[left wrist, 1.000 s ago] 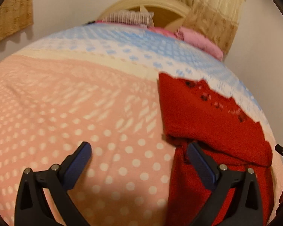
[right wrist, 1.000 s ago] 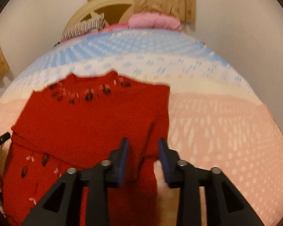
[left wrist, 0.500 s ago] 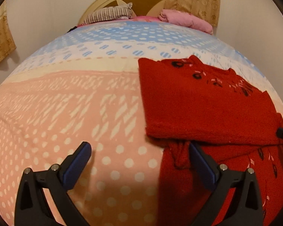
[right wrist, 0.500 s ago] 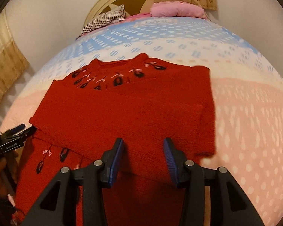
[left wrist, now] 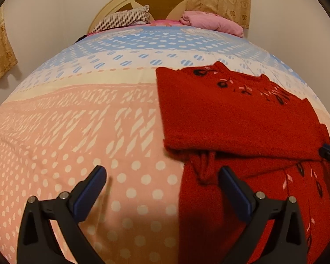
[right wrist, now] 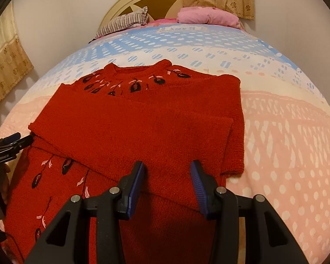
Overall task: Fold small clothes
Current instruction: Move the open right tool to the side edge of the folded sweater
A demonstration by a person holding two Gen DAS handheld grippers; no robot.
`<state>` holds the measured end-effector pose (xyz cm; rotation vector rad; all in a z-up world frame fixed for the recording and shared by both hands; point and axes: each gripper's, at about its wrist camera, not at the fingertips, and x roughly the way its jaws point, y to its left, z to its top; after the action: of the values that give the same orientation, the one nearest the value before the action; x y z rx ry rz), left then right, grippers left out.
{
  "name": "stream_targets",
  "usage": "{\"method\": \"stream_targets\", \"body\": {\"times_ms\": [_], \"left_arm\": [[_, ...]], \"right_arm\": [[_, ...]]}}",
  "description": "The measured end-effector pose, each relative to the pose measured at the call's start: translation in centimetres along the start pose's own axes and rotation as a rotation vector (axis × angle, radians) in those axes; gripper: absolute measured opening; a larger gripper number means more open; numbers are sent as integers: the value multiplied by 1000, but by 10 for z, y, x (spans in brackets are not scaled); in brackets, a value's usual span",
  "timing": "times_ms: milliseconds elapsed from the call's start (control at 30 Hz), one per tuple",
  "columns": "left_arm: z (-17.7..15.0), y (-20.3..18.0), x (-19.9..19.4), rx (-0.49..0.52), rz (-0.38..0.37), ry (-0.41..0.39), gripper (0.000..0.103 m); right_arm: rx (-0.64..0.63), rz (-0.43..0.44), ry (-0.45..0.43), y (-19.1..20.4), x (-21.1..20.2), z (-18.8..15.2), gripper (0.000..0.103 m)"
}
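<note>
sweater (right wrist: 143,127): red knit, black and pink flowers at neck and hem, sleeves folded across chest
where: flat on bed (left wrist: 77,121)
left claw (left wrist: 162,181): wide open, empty
right claw (right wrist: 167,176): half open above sweater, grips nothing

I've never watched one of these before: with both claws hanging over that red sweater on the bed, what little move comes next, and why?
Probably lowering the right gripper onto the red sweater to pinch its near folded edge. Its jaws stand open with nothing between them, while the sleeves already lie folded across the chest and the lower body is still unfolded. The left gripper is open too, beside the sweater's side edge.
</note>
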<state>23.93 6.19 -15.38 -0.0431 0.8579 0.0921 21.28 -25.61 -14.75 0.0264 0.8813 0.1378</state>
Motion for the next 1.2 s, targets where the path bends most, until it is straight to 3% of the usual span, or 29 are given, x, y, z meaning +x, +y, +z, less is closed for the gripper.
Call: {"method": "stream_targets", "body": {"times_ms": [167,400,733,1200], "left_arm": [[-11,-5,-14,32,-36,12,103],[-33,-6,-43,36,-104,1,103],[-52,-5,-73,28,-163,-16,103],[-107,-4,-118,57,-238,33,103]], "right_arm": [[54,14,-18,-1,-12,-5,48],[25,36,-11,12,-34,-24,57],[29,33,-1,9,-45,-43,58],[-7,55,22,21,-78,-79,59]]}}
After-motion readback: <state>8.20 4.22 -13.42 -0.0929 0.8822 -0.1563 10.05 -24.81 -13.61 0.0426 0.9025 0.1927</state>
